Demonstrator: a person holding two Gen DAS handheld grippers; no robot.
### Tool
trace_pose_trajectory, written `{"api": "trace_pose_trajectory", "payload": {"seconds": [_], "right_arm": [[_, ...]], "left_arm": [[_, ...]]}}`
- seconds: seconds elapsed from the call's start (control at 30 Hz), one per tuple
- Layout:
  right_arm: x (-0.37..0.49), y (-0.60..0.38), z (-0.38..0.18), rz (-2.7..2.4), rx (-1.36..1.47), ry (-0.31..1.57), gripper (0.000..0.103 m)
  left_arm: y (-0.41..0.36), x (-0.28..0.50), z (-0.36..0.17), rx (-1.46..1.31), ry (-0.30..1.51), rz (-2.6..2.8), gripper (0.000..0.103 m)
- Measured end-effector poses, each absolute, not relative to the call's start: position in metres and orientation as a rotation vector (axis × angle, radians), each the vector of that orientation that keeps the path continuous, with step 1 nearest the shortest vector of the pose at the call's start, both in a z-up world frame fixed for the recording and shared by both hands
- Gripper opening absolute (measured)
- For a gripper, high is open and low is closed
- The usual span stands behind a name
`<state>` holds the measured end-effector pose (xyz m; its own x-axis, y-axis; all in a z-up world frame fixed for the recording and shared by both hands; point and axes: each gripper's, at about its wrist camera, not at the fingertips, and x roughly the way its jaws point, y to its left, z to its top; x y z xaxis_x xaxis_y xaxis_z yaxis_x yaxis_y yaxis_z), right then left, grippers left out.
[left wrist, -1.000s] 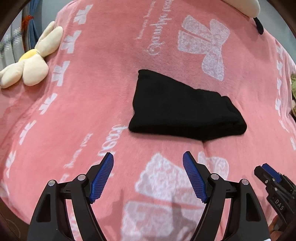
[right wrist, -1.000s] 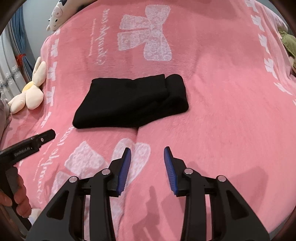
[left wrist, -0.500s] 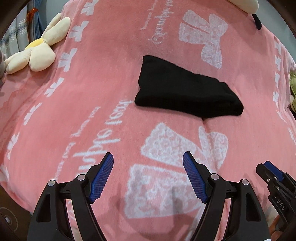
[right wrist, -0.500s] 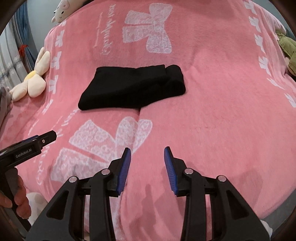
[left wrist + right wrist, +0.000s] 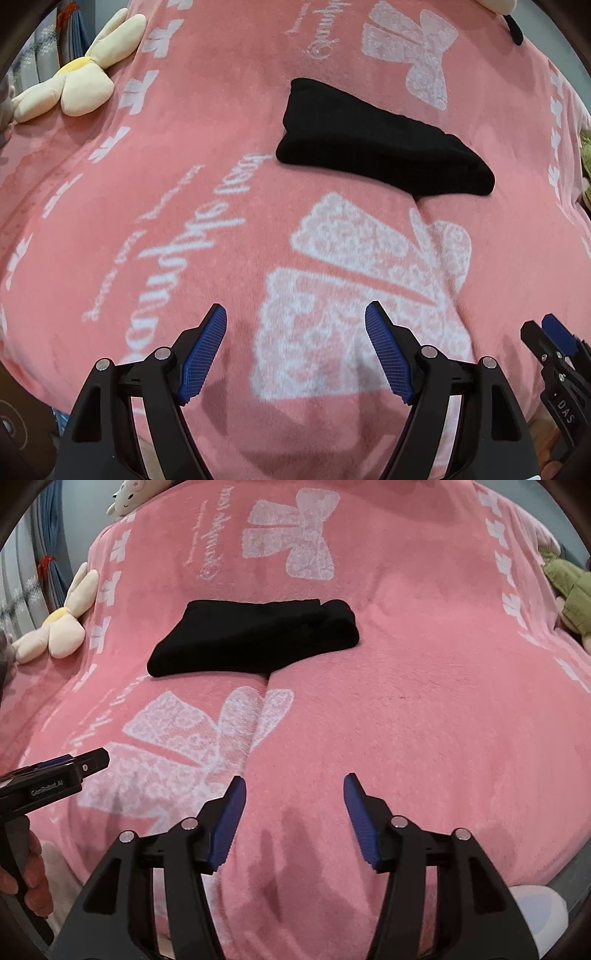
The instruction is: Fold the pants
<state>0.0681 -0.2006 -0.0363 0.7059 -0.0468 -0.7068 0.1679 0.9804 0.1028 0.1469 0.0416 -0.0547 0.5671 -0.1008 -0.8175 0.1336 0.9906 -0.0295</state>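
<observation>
Pink fleece blanket (image 5: 424, 686) with white bows and script, spread over a bed. Folded black pants (image 5: 255, 638) lying on it, well ahead of the tool, slightly left. Cream flower plush (image 5: 59, 627) far left; white plush (image 5: 125, 498) at the far left corner; green plush (image 5: 569, 590) far right.

Both your wrist cams look down along their fingers, well back from the folded black pants (image 5: 380, 147) lying far beyond the tips. They share the pants, pink blanket (image 5: 424, 709) and cream plush (image 5: 79, 83); each catches the other gripper at its edge.
</observation>
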Motion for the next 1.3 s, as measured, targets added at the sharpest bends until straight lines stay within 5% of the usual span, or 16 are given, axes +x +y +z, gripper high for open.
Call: {"api": "trace_pose_trajectory", "payload": {"seconds": [0.33, 1.3], "right_arm": [[0.064, -0.198, -0.062, -0.153, 0.128, 0.741, 0.074], [0.058, -0.191, -0.018, -0.122, 0.146, 0.685, 0.074]], "left_arm": [[0.025, 0.125, -0.088, 0.141, 0.801, -0.115, 0.083], [0.015, 0.130, -0.043, 0.115, 0.845, -0.090, 0.083]]}}
